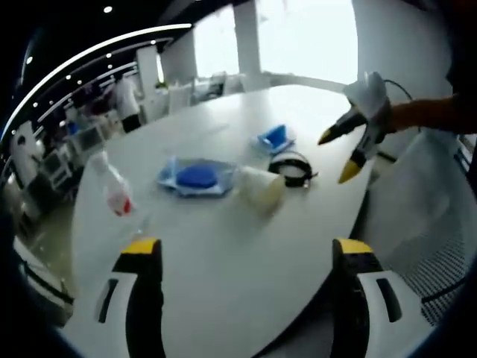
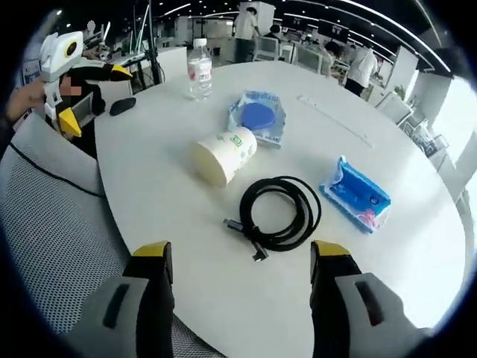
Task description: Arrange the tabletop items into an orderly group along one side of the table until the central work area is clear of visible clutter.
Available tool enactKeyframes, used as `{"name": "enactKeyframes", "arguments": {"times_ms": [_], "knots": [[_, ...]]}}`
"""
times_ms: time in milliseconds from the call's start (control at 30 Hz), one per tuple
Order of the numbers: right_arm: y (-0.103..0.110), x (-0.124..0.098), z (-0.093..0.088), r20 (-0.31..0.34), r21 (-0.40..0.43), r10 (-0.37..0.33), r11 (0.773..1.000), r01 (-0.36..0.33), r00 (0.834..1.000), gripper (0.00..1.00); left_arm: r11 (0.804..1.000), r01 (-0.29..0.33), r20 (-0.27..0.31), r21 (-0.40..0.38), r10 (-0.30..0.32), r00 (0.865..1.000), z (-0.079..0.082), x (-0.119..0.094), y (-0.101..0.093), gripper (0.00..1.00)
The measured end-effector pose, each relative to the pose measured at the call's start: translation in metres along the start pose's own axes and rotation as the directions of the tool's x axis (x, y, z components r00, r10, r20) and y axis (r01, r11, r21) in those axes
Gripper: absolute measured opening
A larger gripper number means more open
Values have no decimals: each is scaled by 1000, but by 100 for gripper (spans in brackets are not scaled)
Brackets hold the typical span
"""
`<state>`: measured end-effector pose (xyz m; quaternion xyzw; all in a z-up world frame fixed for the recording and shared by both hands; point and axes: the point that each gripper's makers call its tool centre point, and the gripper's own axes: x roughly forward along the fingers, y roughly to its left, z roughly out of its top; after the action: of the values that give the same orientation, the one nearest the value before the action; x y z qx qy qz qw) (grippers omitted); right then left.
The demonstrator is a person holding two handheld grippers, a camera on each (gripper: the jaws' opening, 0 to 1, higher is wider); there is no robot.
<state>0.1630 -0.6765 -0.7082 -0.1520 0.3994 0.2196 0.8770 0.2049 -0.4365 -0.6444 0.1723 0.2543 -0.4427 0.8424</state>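
Clutter untouched, both grippers empty

Nothing is grouped yet, I judge: five items lie loose across the middle of the white table (image 2: 387, 112). My right gripper (image 2: 242, 257) hovers at the near edge with its jaws apart and nothing between them; the cable (image 2: 279, 210), a black coil, lies just ahead of it. Beyond the cable a paper cup (image 2: 223, 155) lies on its side, and behind that a clear packet (image 2: 258, 118) with something blue inside. To the right sits a blue wipes pack (image 2: 356, 195), well apart from the cup. A bottle (image 2: 200, 68) stands upright near the far edge.

My left gripper (image 1: 246, 257) also stands apart and empty, low over its side of the table; the bottle (image 1: 114, 188) is nearest it, with the packet (image 1: 196, 177) and cup (image 1: 261, 188) further in.

Next move, as I see it: close the right jaws on the cable and carry it to one edge, gripping across several loops so the coil does not spill open. The cup may roll when nudged.

Writing: the cup has a green mark and the bottle a red-and-white label, both too small to read.
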Motion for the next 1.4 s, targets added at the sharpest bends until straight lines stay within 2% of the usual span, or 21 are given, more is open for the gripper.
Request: {"name": "enactKeyframes", "arguments": {"times_ms": [167, 233, 533, 833, 967, 1400], "knots": [[-3, -2, 5, 18, 26, -22, 999, 21, 1000, 76, 1000, 10, 5, 7, -10, 1000, 10, 7, 4, 90], [-6, -3, 8, 32, 46, -35, 998, 34, 999, 76, 999, 18, -8, 33, -18, 1000, 15, 12, 6, 89], [-11, -7, 26, 101, 190, -88, 980, 68, 991, 80, 997, 29, -20, 69, -28, 999, 46, 32, 25, 89], [-20, -12, 35, 144, 364, -120, 930, 60, 982, 81, 993, 22, -22, 117, -19, 1000, 81, 55, 48, 88], [-23, -13, 39, 167, 448, -128, 893, 41, 978, 81, 989, 31, -35, 141, -26, 999, 93, 67, 54, 86], [-24, -5, 44, 182, 543, -130, 840, 10, 975, 79, 981, 40, -50, 189, -31, 998, 128, 102, 76, 85]]}}
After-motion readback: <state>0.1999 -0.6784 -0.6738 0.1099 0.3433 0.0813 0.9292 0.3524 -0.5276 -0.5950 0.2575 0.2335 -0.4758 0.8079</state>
